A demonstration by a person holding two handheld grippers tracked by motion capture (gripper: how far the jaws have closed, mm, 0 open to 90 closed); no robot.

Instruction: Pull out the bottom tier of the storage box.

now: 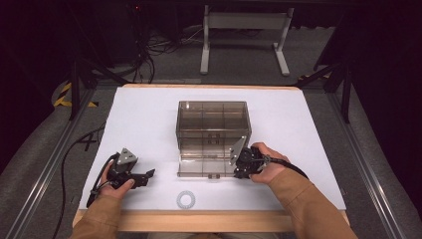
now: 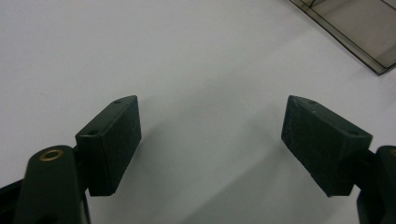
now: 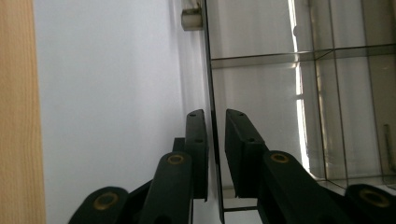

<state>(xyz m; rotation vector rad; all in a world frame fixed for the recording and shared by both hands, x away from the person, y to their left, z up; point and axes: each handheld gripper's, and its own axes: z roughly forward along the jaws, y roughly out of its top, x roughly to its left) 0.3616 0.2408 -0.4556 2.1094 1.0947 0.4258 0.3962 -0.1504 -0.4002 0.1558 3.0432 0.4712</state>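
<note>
Smoky clear plastic, matt black jaws, white sheet on wood.

The box [image 1: 213, 130] looks like glossy, smoke-tinted transparent plastic, with smooth walls that catch reflections; its front flap [image 3: 214, 116] is a thin sheet of the same. Both grippers, left [image 2: 211, 140] and right [image 3: 215, 154], have matt black plastic pads with a faintly scuffed grain and brass-coloured rivets. The table [image 1: 209, 220] shows pale, matt wood at its edge under a smooth white matt sheet [image 1: 144, 119]. The sleeves [image 1: 298, 194] look like soft tan cloth.
</note>
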